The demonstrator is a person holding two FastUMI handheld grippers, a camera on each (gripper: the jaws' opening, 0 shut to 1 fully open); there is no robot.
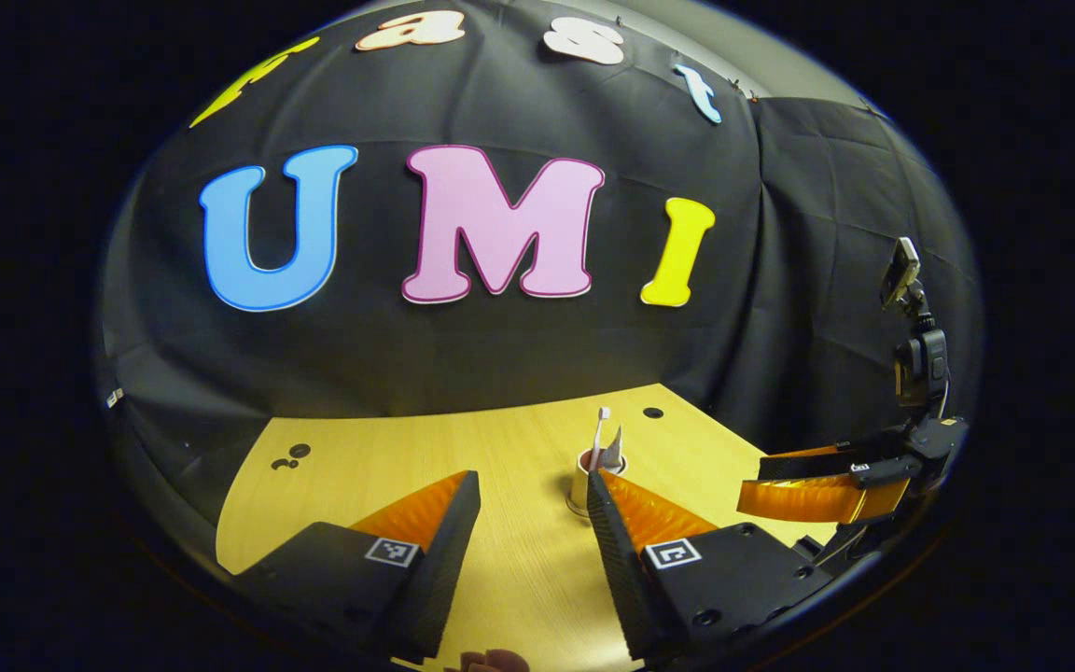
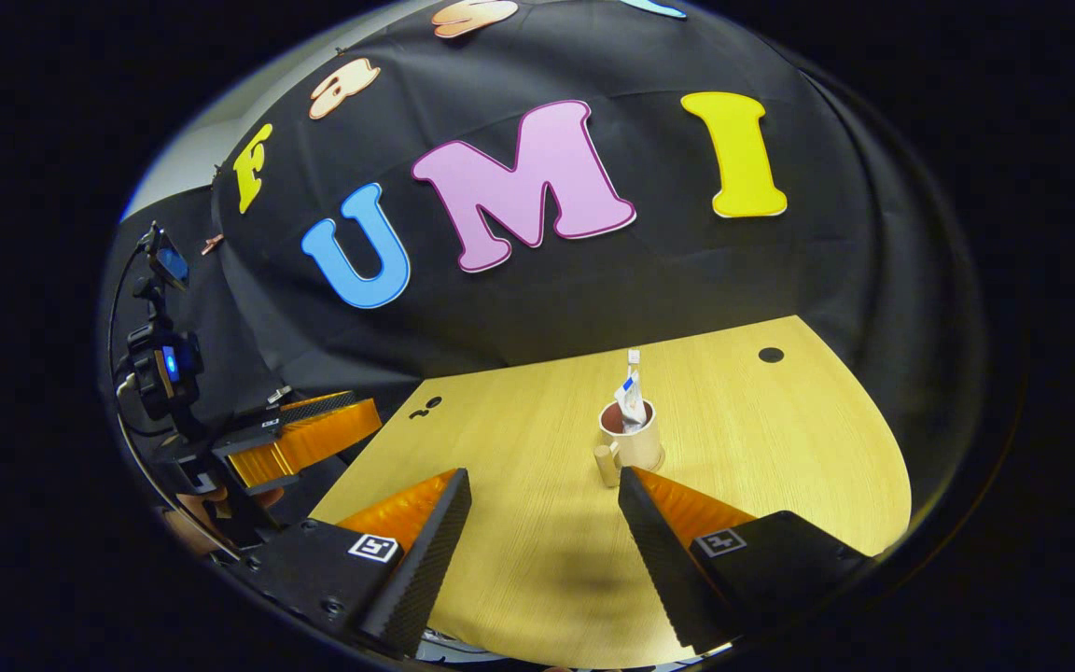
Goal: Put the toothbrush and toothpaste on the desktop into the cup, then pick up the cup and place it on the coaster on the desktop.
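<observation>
Left gripper view, left to right: the left hand-held gripper point(image 1: 532, 509) hangs low over the wooden worktop point(image 1: 519, 560), its two fingers spread wide with nothing between them. Just beyond the inner fingertip on the right stands the cup point(image 1: 582, 485), upright, partly hidden by that finger. The toothbrush point(image 1: 601, 434) rises from the cup, bristle head up, and the toothpaste point(image 1: 614, 444) tube leans beside it, both inside the cup. A flat pale rim shows under the cup's base; whether this is the coaster I cannot tell. Far right, at the worktop's edge, the right hand-held gripper point(image 1: 750, 485) is seen side-on, its fingers parted and empty.

Right gripper view, left to right: the left hand-held gripper appears off the worktop's left edge, with part of a hand point(image 2: 211, 509) below it. In the foreground the right hand-held gripper's own fingers stand wide apart, holding nothing, above bare wood. Between and beyond their tips, nearer the right one, sits the cup, handle turned left, upright on the worktop, toothbrush and toothpaste standing in it. The cup is clear of both fingers.
</observation>
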